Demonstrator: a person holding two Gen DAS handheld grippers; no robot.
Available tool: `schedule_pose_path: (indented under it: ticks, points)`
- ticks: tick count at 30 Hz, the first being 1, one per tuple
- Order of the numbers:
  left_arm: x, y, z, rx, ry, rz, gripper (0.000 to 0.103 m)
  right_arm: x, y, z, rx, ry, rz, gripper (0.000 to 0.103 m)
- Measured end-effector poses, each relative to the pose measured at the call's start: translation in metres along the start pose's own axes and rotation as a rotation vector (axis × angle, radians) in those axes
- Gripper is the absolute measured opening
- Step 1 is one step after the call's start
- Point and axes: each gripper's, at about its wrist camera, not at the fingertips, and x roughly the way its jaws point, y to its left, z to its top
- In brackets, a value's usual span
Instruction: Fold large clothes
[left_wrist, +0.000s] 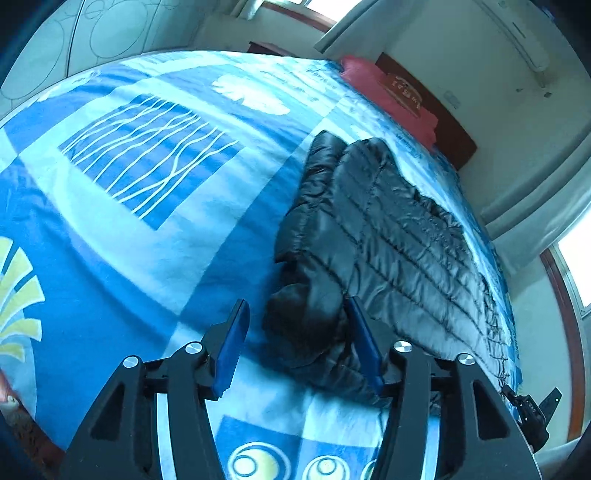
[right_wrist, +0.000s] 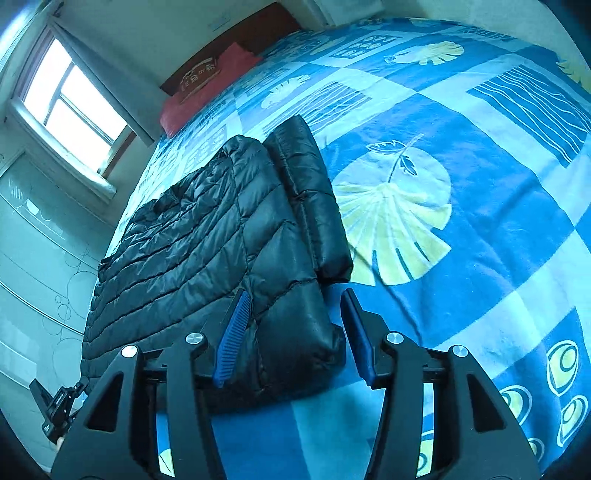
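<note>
bedspread (left_wrist: 129, 258) blue patterned | black puffer jacket (left_wrist: 388, 236) at 2 o'clock | left gripper (left_wrist: 299, 347) spread, empty | right gripper (right_wrist: 291, 336) spread, straddling jacket corner

We held our left gripper (left_wrist: 297, 332) and right gripper (right_wrist: 295, 321) with jaws wide apart, both pointing toward 12 o'clock.

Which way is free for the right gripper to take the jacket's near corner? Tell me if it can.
Probably yes. The right gripper is open, its jaws standing either side of the black puffer jacket at its near corner, with nothing between them and the fabric. Only the blue bedspread lies below.
</note>
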Motion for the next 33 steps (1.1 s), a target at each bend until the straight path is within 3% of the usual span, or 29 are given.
schedule_pose_path:
  ticks: [5, 13, 15, 18, 23, 33]
  points:
    - [-0.001, 0.007, -0.002, -0.004, 0.016, 0.009, 0.061, -0.015, 0.001, 0.002, -0.011, -0.042, -0.045, 0.051]
    - [-0.031, 0.001, 0.001, 0.081, -0.004, 0.089, 0.064, -0.035, 0.031, 0.007, -0.124, -0.081, -0.099, 0.050]
    - [-0.039, 0.001, 0.004, 0.082, -0.013, 0.085, 0.064, -0.028, 0.047, 0.005, -0.166, -0.051, -0.076, 0.041]
    - [-0.044, 0.003, 0.013, 0.081, -0.015, 0.070, 0.067, -0.013, 0.071, -0.001, -0.228, -0.007, -0.057, 0.038]
    - [-0.025, -0.006, 0.033, 0.126, 0.021, 0.065, 0.070, 0.023, 0.130, -0.009, -0.355, 0.065, -0.009, 0.038]
    - [0.019, -0.027, 0.070, 0.193, 0.079, 0.050, 0.070, 0.093, 0.229, 0.007, -0.491, 0.100, 0.046, 0.038]
